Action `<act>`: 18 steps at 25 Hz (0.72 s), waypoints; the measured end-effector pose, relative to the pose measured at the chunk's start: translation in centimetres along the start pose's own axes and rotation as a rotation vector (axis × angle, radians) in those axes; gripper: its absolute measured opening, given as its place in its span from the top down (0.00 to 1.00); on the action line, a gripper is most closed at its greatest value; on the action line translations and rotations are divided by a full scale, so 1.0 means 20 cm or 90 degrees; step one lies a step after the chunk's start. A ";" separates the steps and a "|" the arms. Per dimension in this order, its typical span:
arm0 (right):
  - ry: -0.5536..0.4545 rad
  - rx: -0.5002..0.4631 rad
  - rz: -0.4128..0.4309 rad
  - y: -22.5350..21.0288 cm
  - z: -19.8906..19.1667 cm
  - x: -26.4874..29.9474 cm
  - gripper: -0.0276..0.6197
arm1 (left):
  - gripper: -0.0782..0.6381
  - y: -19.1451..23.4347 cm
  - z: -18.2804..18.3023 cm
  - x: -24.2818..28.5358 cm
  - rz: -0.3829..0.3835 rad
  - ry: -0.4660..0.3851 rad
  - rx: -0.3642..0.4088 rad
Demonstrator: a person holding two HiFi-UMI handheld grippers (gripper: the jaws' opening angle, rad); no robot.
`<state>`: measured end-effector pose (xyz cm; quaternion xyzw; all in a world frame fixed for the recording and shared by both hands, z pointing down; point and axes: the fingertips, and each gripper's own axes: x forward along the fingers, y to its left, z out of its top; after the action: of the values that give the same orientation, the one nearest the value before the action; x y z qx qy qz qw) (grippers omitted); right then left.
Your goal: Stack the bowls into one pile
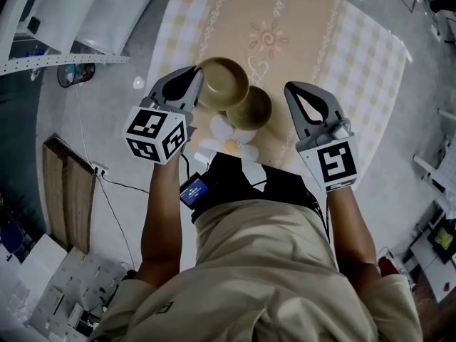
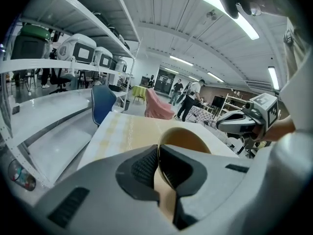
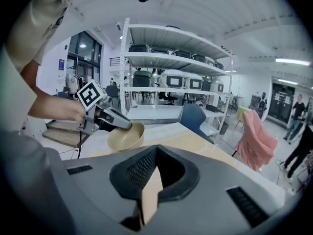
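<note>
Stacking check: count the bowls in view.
2. One bowl hangs by its rim in the left gripper; the second bowl sits partly under it. None seems hidden.

I see bare tablecloth [image 1: 299, 20] beyond and right of the loose bowl [image 1: 253, 109]; the held bowl [image 1: 223, 82] crowds its left.

Grey two-jaw left gripper [image 1: 194, 78] is held out on a bare left forearm [image 1: 162, 219], with its jaws clamped on the rim of a tan round bowl [image 1: 224, 84]. Grey two-jaw right gripper [image 1: 292, 91] is held alongside on the right forearm [image 1: 354, 226], jaws closed together with nothing gripped. Both are angled downward.
</note>
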<state>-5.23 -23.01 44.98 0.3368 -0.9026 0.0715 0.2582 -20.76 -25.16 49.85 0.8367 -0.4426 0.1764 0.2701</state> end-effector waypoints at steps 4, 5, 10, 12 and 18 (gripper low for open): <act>-0.015 -0.005 0.002 -0.01 0.03 -0.08 0.95 | 0.86 -0.11 0.03 -0.04 0.000 -0.004 0.011; -0.018 -0.007 0.002 -0.02 0.03 -0.10 0.95 | 0.86 -0.13 0.04 -0.05 0.000 -0.005 0.013; -0.028 -0.011 0.004 -0.04 0.03 -0.19 0.95 | 0.86 -0.23 0.03 -0.07 0.005 -0.002 0.017; -0.032 -0.013 0.004 -0.05 0.03 -0.23 0.95 | 0.86 -0.27 0.01 -0.07 0.008 0.001 0.018; -0.029 -0.011 0.005 -0.09 -0.04 -0.33 0.95 | 0.86 -0.37 -0.06 -0.03 0.015 0.012 0.011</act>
<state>0.50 -20.37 42.14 0.3324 -0.9102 0.0573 0.2402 -15.04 -20.60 48.27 0.8320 -0.4481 0.1915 0.2651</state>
